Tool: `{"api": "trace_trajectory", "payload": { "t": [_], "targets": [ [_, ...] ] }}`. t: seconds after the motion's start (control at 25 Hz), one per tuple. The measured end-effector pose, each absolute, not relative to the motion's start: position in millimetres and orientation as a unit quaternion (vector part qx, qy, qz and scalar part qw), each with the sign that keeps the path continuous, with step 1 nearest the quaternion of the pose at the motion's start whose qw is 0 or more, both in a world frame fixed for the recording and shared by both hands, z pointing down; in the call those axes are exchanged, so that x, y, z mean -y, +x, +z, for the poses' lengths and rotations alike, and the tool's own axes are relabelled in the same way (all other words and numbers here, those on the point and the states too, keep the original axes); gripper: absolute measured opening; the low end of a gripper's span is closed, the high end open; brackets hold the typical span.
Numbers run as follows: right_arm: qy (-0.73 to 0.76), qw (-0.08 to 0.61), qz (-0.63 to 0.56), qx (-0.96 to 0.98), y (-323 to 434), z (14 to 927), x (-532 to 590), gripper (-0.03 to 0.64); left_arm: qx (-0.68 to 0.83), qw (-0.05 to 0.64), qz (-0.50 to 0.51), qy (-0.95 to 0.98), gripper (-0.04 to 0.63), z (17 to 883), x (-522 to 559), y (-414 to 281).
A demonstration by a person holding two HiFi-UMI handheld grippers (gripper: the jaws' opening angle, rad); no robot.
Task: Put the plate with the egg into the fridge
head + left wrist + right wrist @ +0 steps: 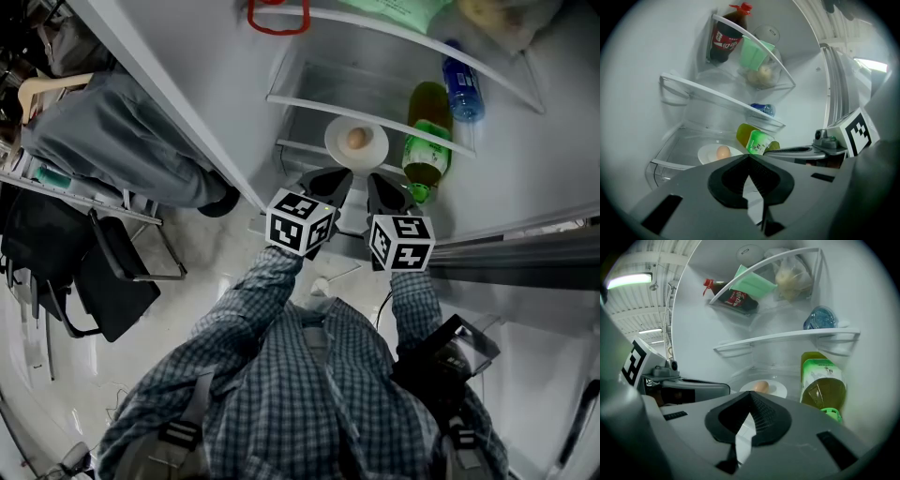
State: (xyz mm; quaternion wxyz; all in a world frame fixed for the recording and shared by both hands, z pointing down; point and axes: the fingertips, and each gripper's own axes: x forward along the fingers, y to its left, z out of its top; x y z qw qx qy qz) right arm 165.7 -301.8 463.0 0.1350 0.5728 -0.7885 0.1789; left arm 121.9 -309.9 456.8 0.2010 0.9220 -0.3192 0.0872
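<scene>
The left gripper [328,176] is shown clenched, with nothing between its jaws. The right gripper [384,180], just beside it, is likewise closed and empty. Just ahead of both tips, centred between them and touched by neither, the plate [336,141] is set flat on a fridge shelf [305,148] with the egg [356,139] on it. The plate is round, so no long axis is offered, and neither gripper is clearly nearer. A green bottle [428,141] is laid to the right of the plate. Both checked sleeves [267,291] are stretched forward, side by side. The placing is judged done, and a straight pull-back is probably called for.
</scene>
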Motion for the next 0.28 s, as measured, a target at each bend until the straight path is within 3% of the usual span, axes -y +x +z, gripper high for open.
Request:
{"api": "trace_trajectory", "payload": {
  "t": [0.28],
  "targets": [
    [0.570,0.135,0.176,0.791,165.5,462.1,307.3,0.006,0.320,0.197,0.087,0.923,0.006,453.3,313.4,121.1]
  ]
}}
